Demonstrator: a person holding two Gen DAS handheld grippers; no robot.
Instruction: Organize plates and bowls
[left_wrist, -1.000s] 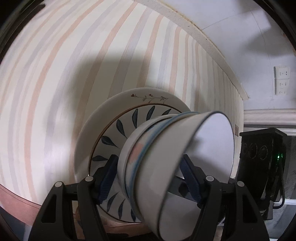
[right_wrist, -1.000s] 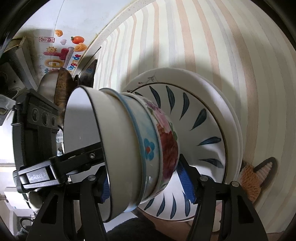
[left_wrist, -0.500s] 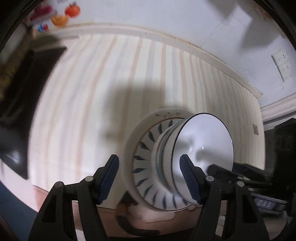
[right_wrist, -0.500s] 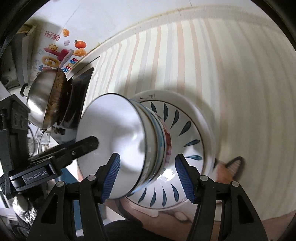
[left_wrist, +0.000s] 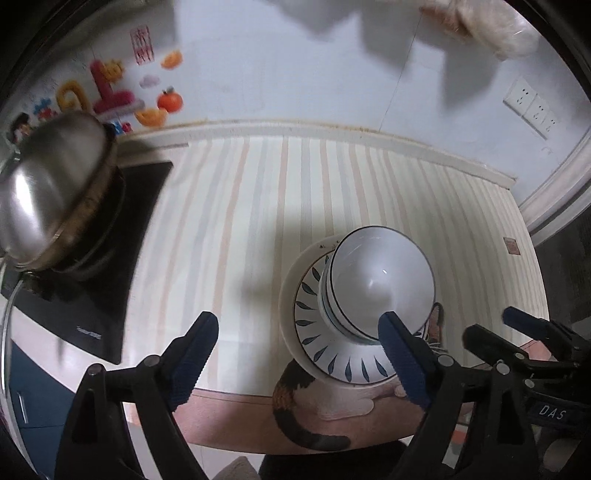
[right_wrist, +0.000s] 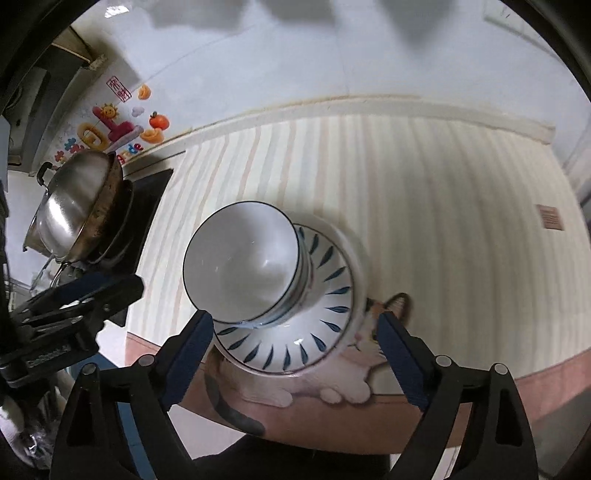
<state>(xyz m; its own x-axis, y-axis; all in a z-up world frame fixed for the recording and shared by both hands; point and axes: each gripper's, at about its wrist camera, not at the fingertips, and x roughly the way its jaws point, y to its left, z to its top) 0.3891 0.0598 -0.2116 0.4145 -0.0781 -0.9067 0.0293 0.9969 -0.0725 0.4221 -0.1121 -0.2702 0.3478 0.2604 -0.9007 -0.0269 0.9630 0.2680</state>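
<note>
A stack of nested bowls (left_wrist: 376, 284) with a white blue-rimmed bowl on top stands on stacked plates (left_wrist: 310, 339) with blue leaf marks, near the front edge of the striped cloth. The bowl stack (right_wrist: 243, 262) and the plates (right_wrist: 325, 314) also show in the right wrist view. My left gripper (left_wrist: 299, 358) is open and empty, above and left of the stack. My right gripper (right_wrist: 295, 354) is open and empty, above the plates' near rim. Each gripper shows in the other's view: the right one (left_wrist: 532, 343) and the left one (right_wrist: 74, 295).
A steel wok (left_wrist: 51, 192) sits on a black cooktop (left_wrist: 110, 258) at the left; it also shows in the right wrist view (right_wrist: 77, 210). The striped cloth (left_wrist: 258, 206) has a cat print (right_wrist: 369, 332) at its front edge. A wall with stickers and sockets (left_wrist: 532, 107) stands behind.
Both grippers have let go of the bowl stack and pulled back and up. The bowls and plates now stand apart from the fingers, smaller in both views.
</note>
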